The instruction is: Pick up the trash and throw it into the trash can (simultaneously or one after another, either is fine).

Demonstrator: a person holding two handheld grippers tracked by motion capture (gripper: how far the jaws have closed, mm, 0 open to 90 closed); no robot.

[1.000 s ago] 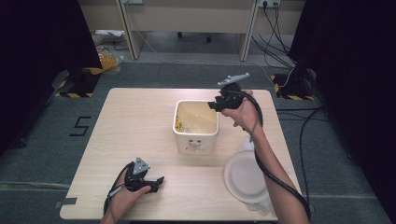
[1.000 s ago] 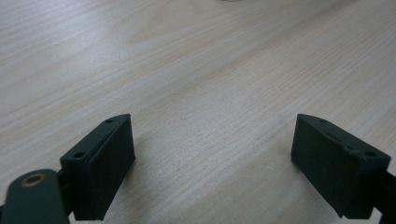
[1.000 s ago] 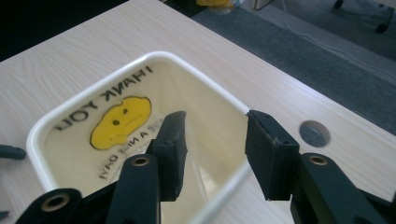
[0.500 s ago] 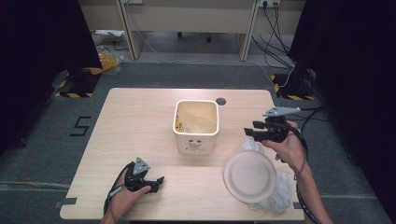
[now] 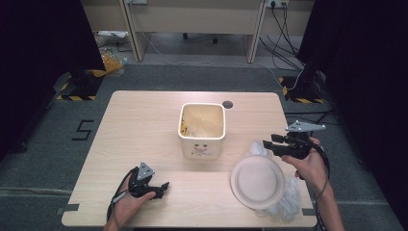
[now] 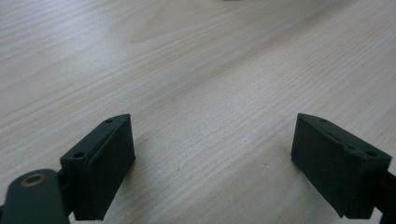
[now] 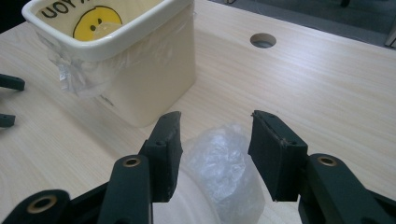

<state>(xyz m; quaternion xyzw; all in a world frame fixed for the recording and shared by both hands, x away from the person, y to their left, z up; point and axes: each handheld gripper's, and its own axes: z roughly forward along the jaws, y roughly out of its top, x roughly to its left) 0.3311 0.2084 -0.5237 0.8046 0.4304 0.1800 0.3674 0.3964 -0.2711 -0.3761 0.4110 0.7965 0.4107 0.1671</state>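
A cream square bin (image 5: 202, 130) (image 7: 123, 60) lined with clear plastic stands mid-table, a yellow smiley sticker inside it. To its right lies a round white lid (image 5: 257, 181) on top of crumpled clear plastic (image 5: 288, 192) (image 7: 219, 168). My right gripper (image 5: 267, 145) (image 7: 215, 154) hovers just above the plastic's far end, open, nothing between its jaws. My left gripper (image 5: 163, 187) (image 6: 210, 158) rests low over bare wood near the front left edge, open and empty.
The wooden table (image 5: 144, 125) has a round cable hole (image 5: 227, 104) (image 7: 263, 40) behind the bin. Desks and cables stand on the grey floor beyond. The left gripper's jaw tips (image 7: 9, 100) show at the right gripper view's left edge.
The right gripper swung from over the bin's back right corner to the table's right side, then came down and a little left over the plastic. The left gripper stayed put.
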